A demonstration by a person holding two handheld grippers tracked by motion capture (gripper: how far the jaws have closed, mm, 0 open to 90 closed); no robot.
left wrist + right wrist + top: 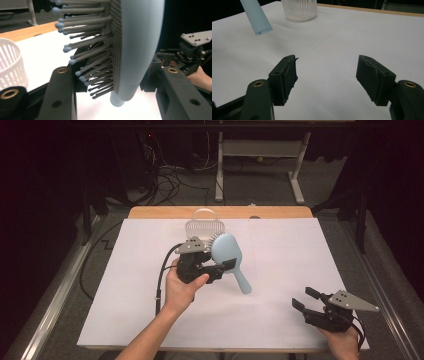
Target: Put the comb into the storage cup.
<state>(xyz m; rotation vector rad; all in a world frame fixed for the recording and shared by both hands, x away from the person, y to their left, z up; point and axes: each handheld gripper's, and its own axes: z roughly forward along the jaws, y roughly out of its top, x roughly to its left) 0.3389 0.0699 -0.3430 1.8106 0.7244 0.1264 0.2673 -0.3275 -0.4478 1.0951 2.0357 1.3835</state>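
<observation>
A pale blue hairbrush (227,251) with grey bristles is held off the white table cover (280,250), head up and handle slanting down to the right. My left gripper (223,268) is shut on it just below the head. In the left gripper view the brush (137,45) stands between the two jaws of the left gripper (115,77), bristles toward the left jaw. My right gripper (306,299) rests open near the front right corner, holding nothing. In the right gripper view the right gripper (327,77) has bare cover between its jaws, and the brush handle (257,17) hangs at the top left.
A white slatted basket (205,224) stands at the back of the cover, right behind the brush; the basket (299,8) is also far ahead of the right gripper. The wooden table edge (280,212) runs behind it. Cables and table legs lie on the floor beyond.
</observation>
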